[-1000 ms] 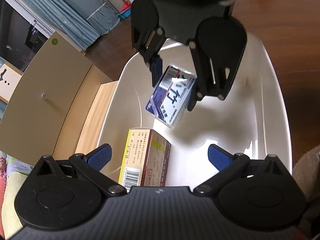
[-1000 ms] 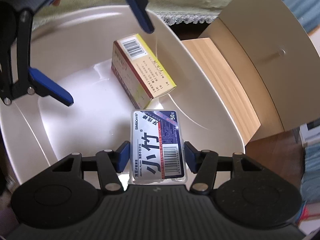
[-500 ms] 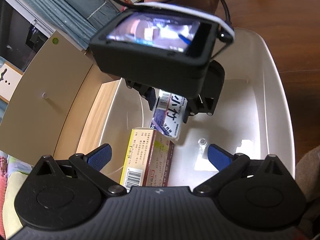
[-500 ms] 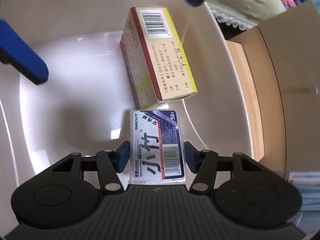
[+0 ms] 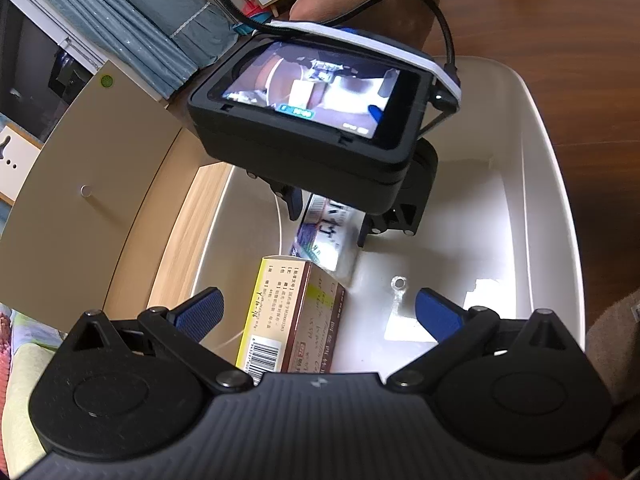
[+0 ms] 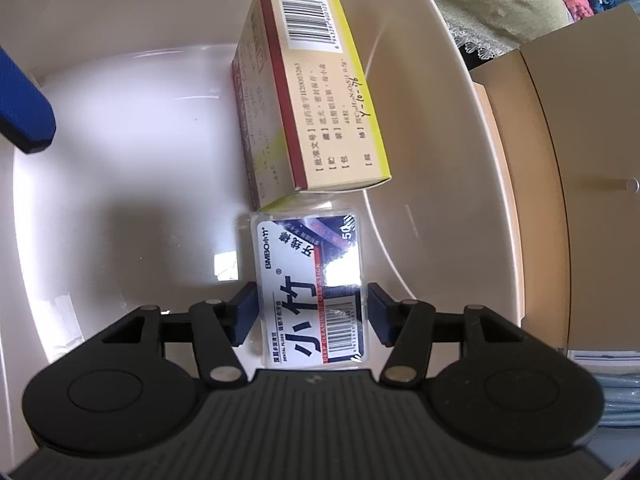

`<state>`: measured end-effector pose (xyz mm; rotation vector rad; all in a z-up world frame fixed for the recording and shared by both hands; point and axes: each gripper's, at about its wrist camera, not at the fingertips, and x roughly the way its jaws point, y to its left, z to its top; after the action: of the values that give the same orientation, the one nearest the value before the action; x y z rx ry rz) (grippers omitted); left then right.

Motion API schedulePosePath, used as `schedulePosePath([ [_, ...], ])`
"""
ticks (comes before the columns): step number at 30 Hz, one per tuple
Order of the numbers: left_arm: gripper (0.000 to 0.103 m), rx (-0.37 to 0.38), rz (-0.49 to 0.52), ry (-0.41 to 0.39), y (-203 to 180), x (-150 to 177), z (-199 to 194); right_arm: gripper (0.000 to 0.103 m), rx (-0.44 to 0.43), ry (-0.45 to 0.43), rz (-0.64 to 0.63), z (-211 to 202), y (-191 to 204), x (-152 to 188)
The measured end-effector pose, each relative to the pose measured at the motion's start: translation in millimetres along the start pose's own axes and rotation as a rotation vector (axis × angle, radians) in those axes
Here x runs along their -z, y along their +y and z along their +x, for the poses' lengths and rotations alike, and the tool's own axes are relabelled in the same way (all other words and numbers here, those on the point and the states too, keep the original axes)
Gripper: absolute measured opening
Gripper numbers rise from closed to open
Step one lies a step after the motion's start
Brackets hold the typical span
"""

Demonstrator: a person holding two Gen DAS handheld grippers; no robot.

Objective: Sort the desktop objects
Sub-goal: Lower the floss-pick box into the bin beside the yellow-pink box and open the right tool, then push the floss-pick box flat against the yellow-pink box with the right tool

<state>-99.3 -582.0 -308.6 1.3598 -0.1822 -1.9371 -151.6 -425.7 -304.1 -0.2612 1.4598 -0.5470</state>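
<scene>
I count two boxes in the white bin (image 6: 408,60): one yellow carton (image 6: 320,96), one floss box (image 6: 316,292). My right gripper (image 6: 308,312) clamps the floss box just short of the carton. My left gripper (image 5: 316,312) hangs spread, empty, above the carton. A wooden cabinet (image 5: 92,184) flanks the bin.

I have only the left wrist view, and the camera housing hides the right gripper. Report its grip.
Observer: In the right wrist view, the right gripper has a pad against each long side of the clear plastic dental floss box with a navy label.
Operator: Give me its position relative to the carton.
Observer: Its far end lies just short of the near end of the yellow-and-maroon cardboard carton. I cannot tell whether they touch.
Operator: Read me the label.
Observer: It reads DENTAL FLOSS, with a barcode at the gripper end.
</scene>
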Motion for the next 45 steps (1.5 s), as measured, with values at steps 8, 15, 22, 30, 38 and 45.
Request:
schedulePosePath([
  [8,0.103,0.003,0.005,0.017,-2.5,-3.4,-4.6,0.056,0.012,-0.017,0.095,-16.4,-9.4,10.0],
  [15,0.103,-0.001,0.000,0.019,-4.2,-7.1,-13.1,0.033,-0.141,-0.008,0.310,-40.7,-12.5,18.1],
  [22,0.103,0.005,0.013,0.032,-10.5,-10.7,-23.0,0.033,-0.220,0.054,0.348,-23.4,-7.4,15.9],
  [30,0.103,0.009,0.011,0.049,-17.1,-14.7,-35.3,0.029,-0.219,0.062,0.372,-16.2,-5.1,16.5],
  [38,0.103,0.014,0.018,0.058,-27.9,-22.3,-54.8,0.028,-0.209,0.054,0.395,-23.2,-3.4,20.5],
  [45,0.103,0.009,0.022,0.070,-39.4,-28.8,-74.6,0.029,-0.230,0.002,0.424,-44.8,1.7,17.7],
])
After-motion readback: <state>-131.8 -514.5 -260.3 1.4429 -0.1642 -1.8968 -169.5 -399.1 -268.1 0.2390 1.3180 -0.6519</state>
